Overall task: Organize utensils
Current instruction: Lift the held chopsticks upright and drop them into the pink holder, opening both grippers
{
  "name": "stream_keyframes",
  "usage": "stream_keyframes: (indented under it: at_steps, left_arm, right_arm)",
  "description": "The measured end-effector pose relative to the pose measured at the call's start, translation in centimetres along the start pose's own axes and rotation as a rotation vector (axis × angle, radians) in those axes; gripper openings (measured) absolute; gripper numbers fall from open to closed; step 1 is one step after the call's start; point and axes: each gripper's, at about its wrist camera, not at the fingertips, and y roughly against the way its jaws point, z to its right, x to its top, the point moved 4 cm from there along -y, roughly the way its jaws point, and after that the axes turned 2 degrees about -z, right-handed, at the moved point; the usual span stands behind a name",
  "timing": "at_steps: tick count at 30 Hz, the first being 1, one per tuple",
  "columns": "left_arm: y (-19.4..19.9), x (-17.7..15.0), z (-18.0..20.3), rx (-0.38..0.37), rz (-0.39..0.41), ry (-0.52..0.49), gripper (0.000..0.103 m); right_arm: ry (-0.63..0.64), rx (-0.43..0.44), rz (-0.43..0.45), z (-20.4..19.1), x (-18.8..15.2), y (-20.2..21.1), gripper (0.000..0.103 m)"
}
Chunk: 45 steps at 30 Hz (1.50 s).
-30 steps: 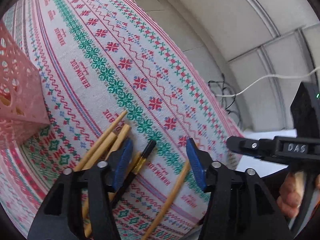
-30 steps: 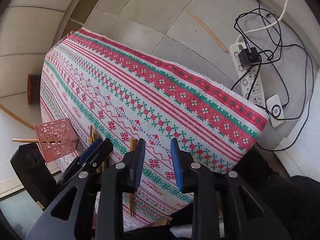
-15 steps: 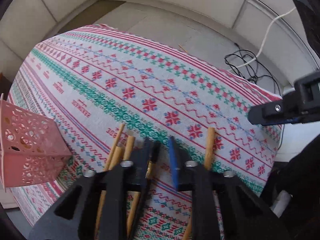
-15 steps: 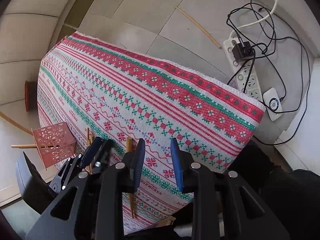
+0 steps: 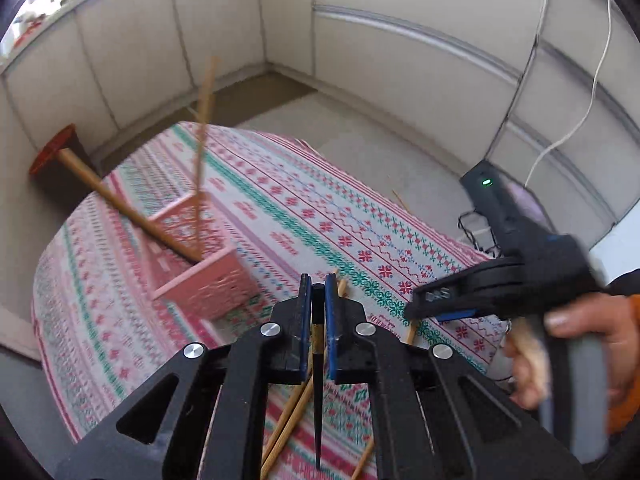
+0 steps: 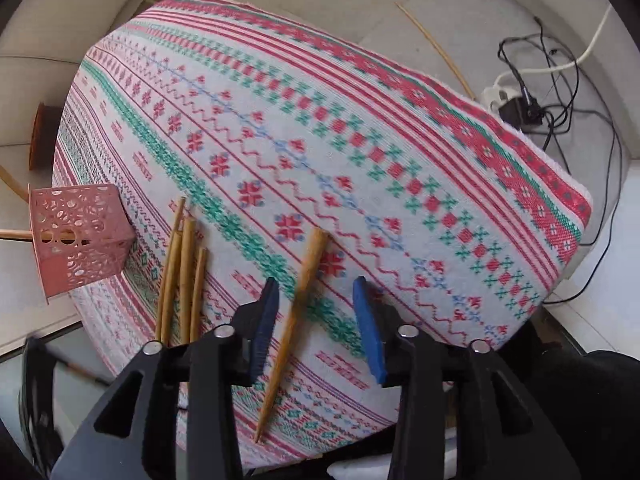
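Note:
My left gripper (image 5: 318,292) is shut on a black chopstick (image 5: 318,392) with a gold band, lifted above the patterned tablecloth (image 5: 280,208). A pink perforated holder (image 5: 208,280) with two wooden chopsticks leaning in it stands ahead to the left; it also shows in the right wrist view (image 6: 76,244). My right gripper (image 6: 316,300) is open, its blue pads straddling a single wooden chopstick (image 6: 296,312) lying on the cloth (image 6: 320,120). Three wooden chopsticks (image 6: 182,276) lie side by side between it and the holder. The right gripper (image 5: 440,312) also shows in the left wrist view.
A power strip with tangled black cables (image 6: 524,108) lies on the floor beyond the table's right edge. A thin stick (image 6: 436,48) lies on the floor tiles. A red round stand (image 5: 52,152) sits beyond the table's far left corner. White wall panels surround the table.
My left gripper closed on the black chopstick and lifted it off the cloth, turning toward the pink holder. My right gripper opened wider and moved down over the single wooden chopstick.

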Motion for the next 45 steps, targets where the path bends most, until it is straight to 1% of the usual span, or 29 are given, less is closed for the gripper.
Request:
stream_keyframes:
  at_steps: [1,2,3,4,5,6,8,10,13,17,19,21,25,27,30,33,36,37,39,40,43,45]
  left_arm:
    - [1.1,-0.3,-0.5,0.01,0.023,0.016,0.006]
    - [2.1,-0.5,-0.9,0.017,0.043,0.034,0.006]
    - [3.0,-0.4,-1.4,0.02,0.062,0.051,0.006]
    - [3.6,-0.5,-1.6,0.024,0.077,0.062,0.006]
    - [4.3,-0.6,-2.0,0.028,0.095,0.075,0.006]
    - [4.8,-0.6,-2.3,0.03,0.109,0.088,0.006]
    - [5.9,-0.9,-3.4,0.029,0.125,0.11,0.006]
    - [6.2,-1.2,-3.8,0.028,0.132,0.125,0.006]
    - [7.4,-1.8,-4.7,0.016,0.152,0.155,0.006]
    - [9.9,-2.3,-6.0,-0.016,0.193,0.191,0.006]
    - [11.0,-2.5,-6.2,-0.014,0.215,0.209,0.006]
    - [12.2,-2.6,-6.4,-0.012,0.234,0.226,0.006]
    - [14.6,-2.1,-6.6,-0.019,0.29,0.24,0.006]
    - [15.6,-1.6,-6.6,-0.013,0.318,0.243,0.006]
    - [17.1,-0.9,-6.8,-0.003,0.358,0.262,0.006]
    - [18.6,-0.3,-7.0,0.002,0.398,0.272,0.006]
    - [19.6,0.3,-7.6,0.009,0.434,0.288,0.006]
    - [19.9,0.4,-7.9,0.011,0.445,0.296,0.006]
    - [20.2,0.6,-8.4,0.016,0.459,0.311,0.006]
    - [20.3,0.7,-8.7,0.019,0.464,0.32,0.006]
    - [20.3,0.8,-9.9,0.021,0.482,0.362,0.006]
    - [20.2,1.1,-10.7,0.029,0.498,0.393,0.006]
  right_arm:
    - [0.014,-0.019,0.007,-0.7,-0.2,-0.3,0.042]
    - [0.034,-0.054,0.035,-1.4,-0.5,-0.3,0.039]
    - [0.065,-0.073,0.048,-2.1,-0.8,-0.5,0.022]
    - [0.092,-0.103,0.07,-2.8,-1.1,-0.7,0.011]
    - [0.099,-0.1,0.068,-3.2,-1.4,-0.9,0.01]
    - [0.105,-0.104,0.087,-3.6,-1.6,-0.9,0.008]
    - [0.119,-0.081,0.088,-4.1,-1.8,-1.0,0.008]
    - [0.14,-0.042,0.101,-4.9,-2.1,-0.5,0.008]
    - [0.199,-0.022,0.169,-6.0,-2.9,1.6,0.008]
    - [0.309,0.015,0.255,-6.4,-4.7,5.0,0.008]
    - [0.39,0.02,0.345,-6.6,-6.3,7.5,0.008]
    - [0.441,0.036,0.413,-6.3,-7.4,9.6,0.008]
    - [0.494,0.095,0.522,-5.8,-9.1,14.4,0.008]
    - [0.501,0.129,0.571,-6.1,-9.0,17.0,0.008]
    - [0.495,0.224,0.64,-7.1,-8.9,21.4,0.008]
    - [0.513,0.304,0.702,-9.2,-8.3,25.4,0.008]
    - [0.535,0.361,0.757,-11.6,-7.8,28.1,0.008]
    - [0.544,0.37,0.781,-12.5,-7.5,28.6,0.008]
    - [0.56,0.359,0.818,-14.2,-6.8,28.7,0.008]
    - [0.57,0.349,0.819,-15.0,-6.3,28.3,0.008]
    - [0.582,0.33,0.774,-17.1,-4.7,25.8,0.008]
    - [0.6,0.351,0.745,-18.3,-3.7,23.5,0.009]
